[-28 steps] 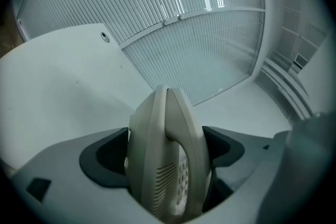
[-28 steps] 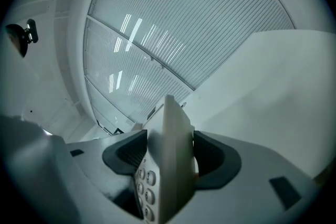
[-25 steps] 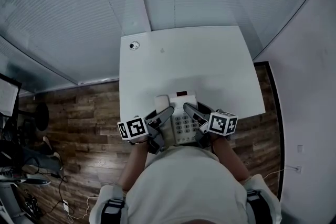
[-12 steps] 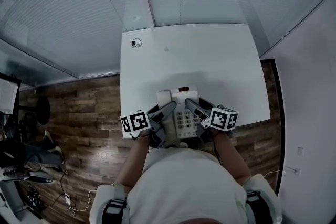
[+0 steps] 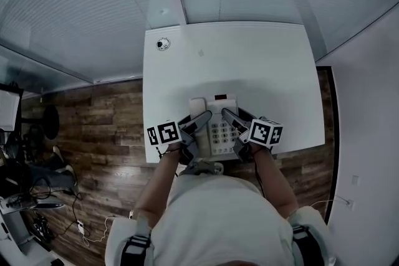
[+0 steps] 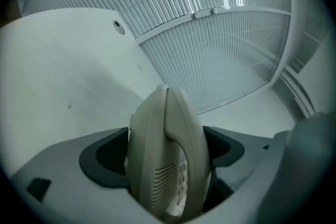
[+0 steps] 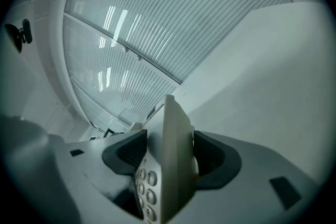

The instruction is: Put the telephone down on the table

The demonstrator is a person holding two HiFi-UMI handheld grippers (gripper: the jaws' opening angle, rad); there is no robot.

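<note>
A white desk telephone (image 5: pixel 216 128) with keypad and handset hangs over the near edge of the white table (image 5: pixel 249 65) in the head view. My left gripper (image 5: pixel 201 123) is shut on its left side, where the handset (image 6: pixel 170 155) fills the jaws in the left gripper view. My right gripper (image 5: pixel 232 120) is shut on the phone's right edge; the keypad (image 7: pixel 147 186) shows between its jaws in the right gripper view. Whether the phone touches the table is hidden by the grippers.
A small round fitting (image 5: pixel 163 43) sits at the table's far left corner. Ribbed glass or blinds (image 5: pixel 93 3) stand behind the table. Wooden floor (image 5: pixel 93 128) lies to the left, with a chair and cables (image 5: pixel 31 196) further left. A wall (image 5: pixel 368 103) is at the right.
Both grippers have carried the telephone forward, further over the table, and the person has stepped closer. Both grips are unchanged.
</note>
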